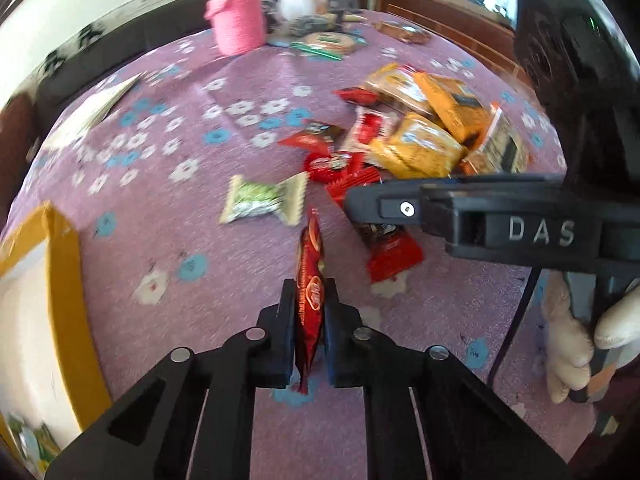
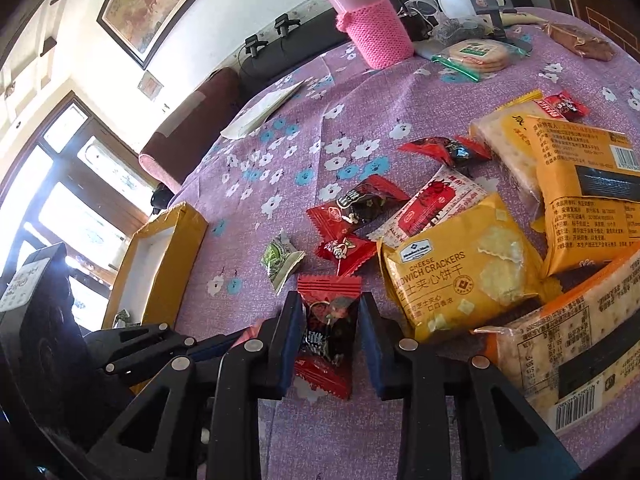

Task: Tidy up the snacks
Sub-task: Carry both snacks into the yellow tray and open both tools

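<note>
On a round table covered by a purple flowered cloth, seen from the left wrist camera, the left gripper is clenched on a red snack packet, held edge-on and upright between its two pads. To the far right lies a pile of snacks: yellow and orange cracker packs with small red sweets around them. A green-and-white sweet lies alone, just left of the pile. At the near left edge is a yellow box with a white inside. A pink knitted bottle stands at the far side. This view alone shows the right gripper from the side, reaching in from the right above the red sweets, with a pale gloved hand on its handle.

From the right wrist camera, the right gripper straddles a red and black sweet lying on the cloth; its pads stand just apart from the wrapper, so it looks released. A yellow cracker pack lies just to the right. Only this view shows the printed labels on the packs, a bag of round biscuits at the far side, a framed painting on the wall, and the left gripper's body low at the left, beside the yellow box.
</note>
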